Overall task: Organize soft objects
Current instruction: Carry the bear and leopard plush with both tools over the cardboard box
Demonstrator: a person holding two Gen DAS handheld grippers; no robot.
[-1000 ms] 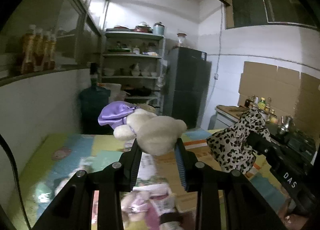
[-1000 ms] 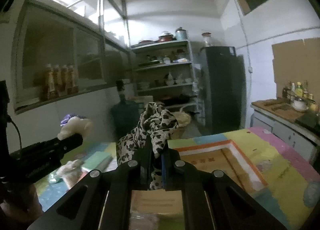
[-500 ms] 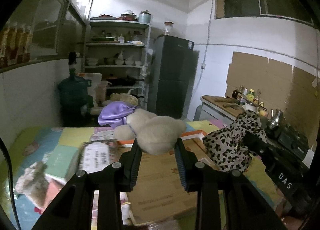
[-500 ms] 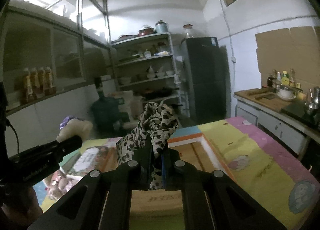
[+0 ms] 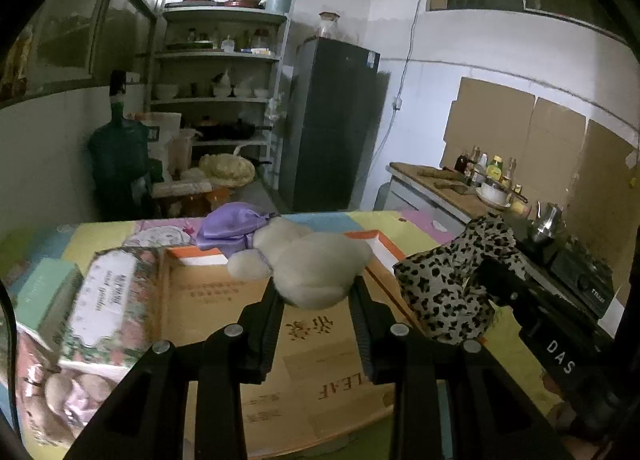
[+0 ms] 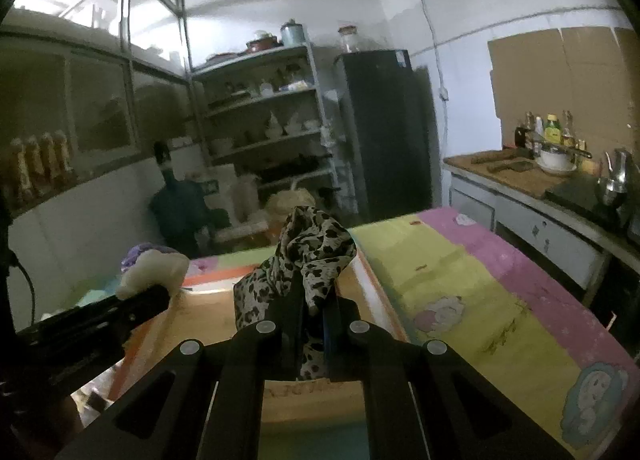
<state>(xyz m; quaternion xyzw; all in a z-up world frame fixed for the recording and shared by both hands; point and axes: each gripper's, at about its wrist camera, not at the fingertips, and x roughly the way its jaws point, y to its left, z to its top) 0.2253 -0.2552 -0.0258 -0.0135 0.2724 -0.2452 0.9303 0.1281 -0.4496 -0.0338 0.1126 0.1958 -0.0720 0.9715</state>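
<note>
Left claw (image 5: 316, 296) is clamped on a cream plush (image 5: 316, 268) with a purple bow (image 5: 230, 226), held clear above a cardboard box (image 5: 224, 312) lying just below and ahead. Right claw (image 6: 310, 306), beside it, is pinched tight on a leopard cloth (image 6: 310, 252) that hangs over the same box. Only the plush's rear is gripped, so it could be squeezed out if swung. Loose cloth folds draped round the right claw's fingers (image 6: 286, 308) may snag when released. A printed packet (image 5: 106, 292), left of the left claw, could be knocked.
</note>
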